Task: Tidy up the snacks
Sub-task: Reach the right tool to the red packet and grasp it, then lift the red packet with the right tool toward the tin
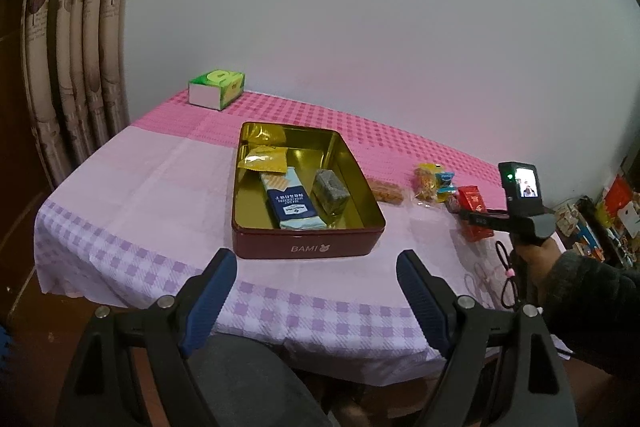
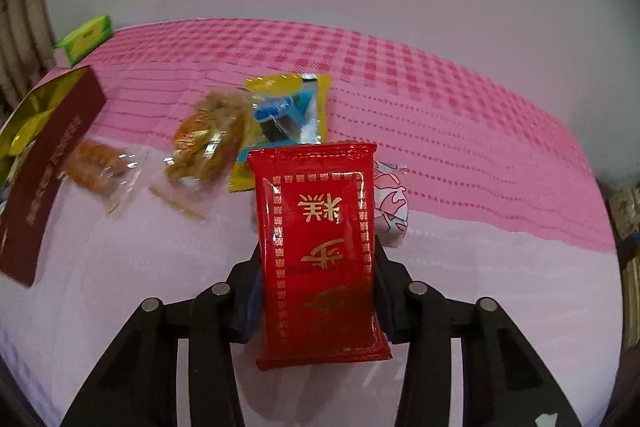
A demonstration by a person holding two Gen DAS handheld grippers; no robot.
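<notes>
— Red foil packet with gold characters (image 2: pixel 318 255) sits clamped in my right gripper (image 2: pixel 316 291), above the cloth, well right of the dark red tin with a gold lining (image 1: pixel 308 245). My left gripper (image 1: pixel 316 287) hangs spread wide, holding nothing.

— So, mid-transfer?

— I'd say so. Next: carry it left over the rim, then let go.

— Count?

— Four packets in the tin; three clearly left on the checked tablecloth (image 1: pixel 132 167), perhaps a fourth behind mine.
</notes>
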